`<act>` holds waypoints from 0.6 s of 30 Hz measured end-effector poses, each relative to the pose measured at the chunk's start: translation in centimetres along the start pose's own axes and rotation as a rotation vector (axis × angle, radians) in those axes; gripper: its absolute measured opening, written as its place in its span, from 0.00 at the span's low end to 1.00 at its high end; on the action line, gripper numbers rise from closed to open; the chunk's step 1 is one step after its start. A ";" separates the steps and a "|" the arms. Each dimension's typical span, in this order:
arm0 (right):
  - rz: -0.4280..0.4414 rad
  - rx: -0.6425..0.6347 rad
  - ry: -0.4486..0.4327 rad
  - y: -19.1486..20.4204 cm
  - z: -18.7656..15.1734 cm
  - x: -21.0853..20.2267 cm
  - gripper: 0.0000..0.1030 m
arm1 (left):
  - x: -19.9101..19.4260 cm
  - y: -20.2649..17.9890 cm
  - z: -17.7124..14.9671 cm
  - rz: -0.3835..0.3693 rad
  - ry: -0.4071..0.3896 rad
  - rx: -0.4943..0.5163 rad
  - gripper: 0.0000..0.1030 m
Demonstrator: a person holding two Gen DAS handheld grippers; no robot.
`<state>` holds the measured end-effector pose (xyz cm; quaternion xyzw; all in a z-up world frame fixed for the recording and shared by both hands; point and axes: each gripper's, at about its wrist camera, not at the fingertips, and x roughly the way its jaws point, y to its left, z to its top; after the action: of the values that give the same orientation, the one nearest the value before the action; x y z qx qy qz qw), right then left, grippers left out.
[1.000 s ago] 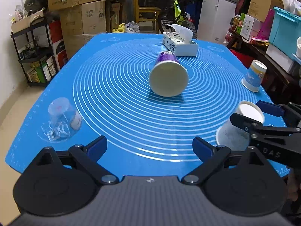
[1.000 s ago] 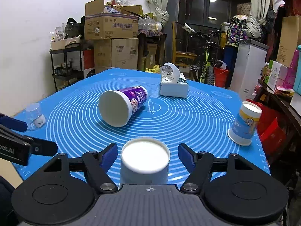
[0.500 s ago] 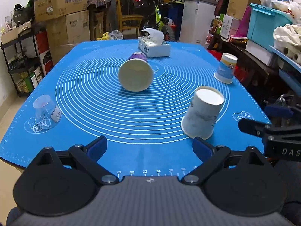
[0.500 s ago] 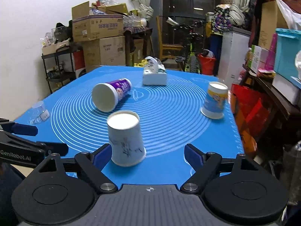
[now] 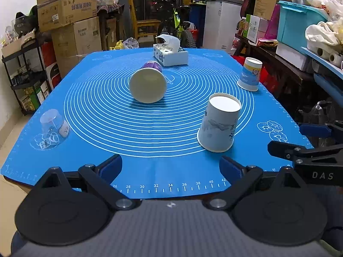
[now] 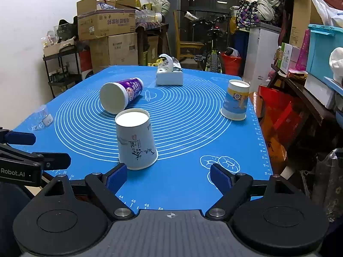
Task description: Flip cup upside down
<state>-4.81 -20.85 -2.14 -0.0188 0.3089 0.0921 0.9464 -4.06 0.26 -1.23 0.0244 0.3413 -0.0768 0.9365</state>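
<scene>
We see the white cup (image 6: 136, 141) standing mouth-down on the blue mat (image 6: 188, 132) near the front edge of the counter, its base facing up, so we judge the flip done. Our right gripper (image 6: 169, 176) is spread wide and holds nothing; the cup sits just beyond its left finger. Our left gripper (image 5: 170, 168) is likewise wide open and empty, with the cup (image 5: 219, 123) ahead and to its right.

What could go wrong: the cup is light and close to the right gripper's left finger, so a sideways drift there could clip it and tip it over. The purple cup (image 6: 121, 97) lies on its side just behind and could roll if the counter is jolted.

The right view shows the ink writing on the white cup and the purple cup's label; the left view shows only faint blue marks. The left view gives the clear plastic cup (image 5: 53, 124) plainly, where the right view barely catches it at the mat's edge.
</scene>
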 end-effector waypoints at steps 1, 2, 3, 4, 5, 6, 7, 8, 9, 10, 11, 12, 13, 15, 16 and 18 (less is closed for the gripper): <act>-0.002 -0.002 0.000 0.0 0.0 0.0 0.84 | -0.1 0.0 0.0 0.001 -0.002 0.000 0.94; -0.005 -0.003 0.000 0.0 0.0 0.0 0.84 | -0.1 0.0 0.0 0.002 -0.003 0.000 0.94; -0.008 -0.002 0.001 -0.1 -0.1 0.0 0.84 | -0.2 0.0 0.0 0.002 -0.004 -0.001 0.94; -0.008 -0.001 0.001 -0.1 -0.1 0.0 0.84 | -0.2 0.0 0.0 0.003 -0.004 -0.002 0.94; -0.008 0.000 0.002 -0.2 -0.2 0.0 0.84 | -0.2 0.0 0.0 0.004 -0.003 -0.002 0.94; -0.008 0.001 0.002 -0.2 -0.2 -0.1 0.85 | -0.2 0.0 -0.1 0.005 -0.003 -0.002 0.94; -0.010 0.000 0.002 -0.2 -0.3 -0.1 0.86 | -0.2 0.0 -0.1 0.005 -0.003 -0.002 0.94; -0.011 0.000 0.001 -0.2 -0.4 -0.1 0.86 | -0.2 0.0 -0.1 0.004 -0.001 -0.003 0.94; -0.011 0.000 0.000 -0.2 -0.4 -0.2 0.86 | -0.2 0.0 -0.1 0.004 0.001 -0.002 0.94; -0.011 0.000 0.001 -0.2 -0.4 -0.2 0.86 | -0.2 -0.1 -0.1 0.004 0.003 -0.001 0.94; -0.012 0.000 0.001 -0.2 -0.4 -0.2 0.86 | -0.2 -0.1 -0.2 0.003 0.003 0.000 0.94; -0.012 0.000 0.000 -0.2 -0.4 -0.2 0.86 | -0.2 -0.1 -0.2 0.003 0.004 0.002 0.94; -0.012 0.001 0.000 -0.3 -0.4 -0.2 0.86 | -0.2 -0.2 -0.2 0.002 0.005 0.002 0.94; -0.012 0.001 -0.001 -0.3 -0.5 -0.2 0.86 | -0.3 -0.2 -0.2 0.001 0.004 0.003 0.94; -0.012 0.000 0.000 -0.2 -0.5 -0.2 0.86 | -0.3 -0.3 -0.2 0.000 0.003 0.005 0.94; -0.013 0.000 0.000 -0.2 -0.5 -0.2 0.87 | -0.3 -0.4 -0.3 0.000 0.005 0.006 0.94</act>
<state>-5.23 -21.18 -2.40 -0.0208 0.3086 0.0858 0.9471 -4.55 -0.05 -1.26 0.0276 0.3434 -0.0776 0.9356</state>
